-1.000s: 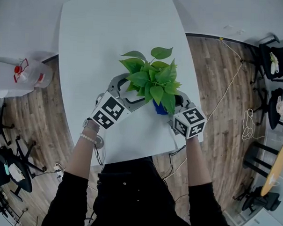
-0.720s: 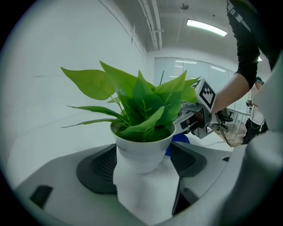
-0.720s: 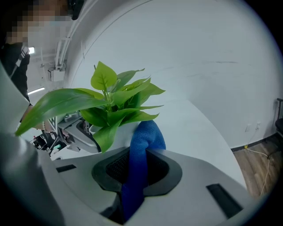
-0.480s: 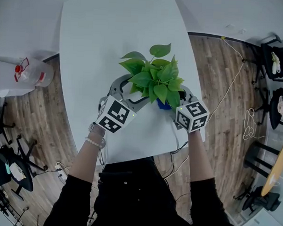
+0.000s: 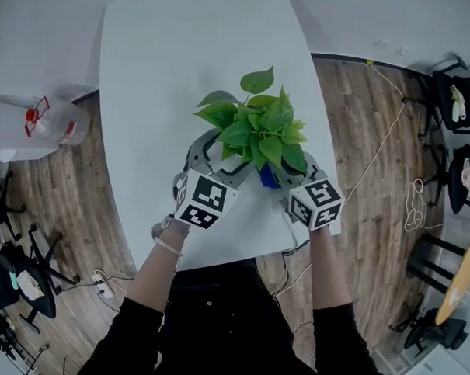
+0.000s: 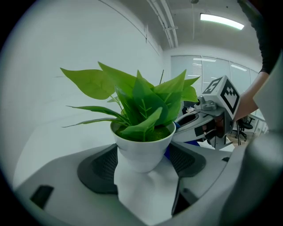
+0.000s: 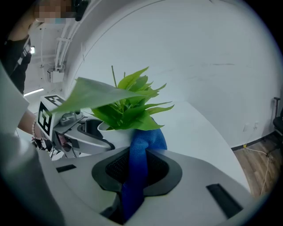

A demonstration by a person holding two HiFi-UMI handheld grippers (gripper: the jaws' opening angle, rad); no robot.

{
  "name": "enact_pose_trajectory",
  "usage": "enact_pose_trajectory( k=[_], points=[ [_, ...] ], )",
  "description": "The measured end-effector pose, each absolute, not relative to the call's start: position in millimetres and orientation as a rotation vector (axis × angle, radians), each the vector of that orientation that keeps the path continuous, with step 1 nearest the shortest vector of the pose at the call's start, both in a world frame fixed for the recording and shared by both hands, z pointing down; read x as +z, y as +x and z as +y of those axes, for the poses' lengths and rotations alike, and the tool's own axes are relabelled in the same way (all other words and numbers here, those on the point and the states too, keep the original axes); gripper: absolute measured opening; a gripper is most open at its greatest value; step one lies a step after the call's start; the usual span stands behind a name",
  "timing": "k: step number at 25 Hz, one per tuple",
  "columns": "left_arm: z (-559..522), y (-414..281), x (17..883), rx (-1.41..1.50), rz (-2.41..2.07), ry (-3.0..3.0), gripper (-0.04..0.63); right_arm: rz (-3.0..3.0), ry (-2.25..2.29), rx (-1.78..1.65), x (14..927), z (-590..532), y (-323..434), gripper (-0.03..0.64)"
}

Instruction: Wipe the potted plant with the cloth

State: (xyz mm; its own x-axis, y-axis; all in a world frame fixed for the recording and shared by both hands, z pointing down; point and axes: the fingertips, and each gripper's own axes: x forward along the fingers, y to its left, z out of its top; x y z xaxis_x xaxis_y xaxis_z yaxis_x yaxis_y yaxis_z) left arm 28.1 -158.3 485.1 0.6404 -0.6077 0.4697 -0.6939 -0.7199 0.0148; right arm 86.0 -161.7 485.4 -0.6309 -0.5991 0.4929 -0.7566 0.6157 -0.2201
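Near the front edge of the white rounded table, the left gripper clasps the white plastic pot of the green leafy plant, its jaws spread wide. Just right of that pot, the right gripper pinches the blue cloth, which touches the pot's side.

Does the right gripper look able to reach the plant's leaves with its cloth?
Likely yes. The right gripper holds the blue cloth right beside the white pot, just under the leaves, with nothing between; the left gripper holds the pot.

Bright green leafy plant stood in plain white round pot. Deep blue fabric cloth was unpatterned. Marker cubes carried black-and-white squares.
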Motion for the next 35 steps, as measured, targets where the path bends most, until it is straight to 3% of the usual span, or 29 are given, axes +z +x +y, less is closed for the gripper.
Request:
enact_pose_trajectory(
  k=[17,35],
  points=[
    [-140.8,34.0,484.5,0.668,-1.254,2.528,0.379,-2.427,0.877,0.392,485.3,-97.9,63.4,0.095],
    [-139.8,10.1,485.5,0.791,-0.790,2.732,0.382,-2.411,0.910,0.438,487.5,-101.5,69.6,0.095]
  ],
)
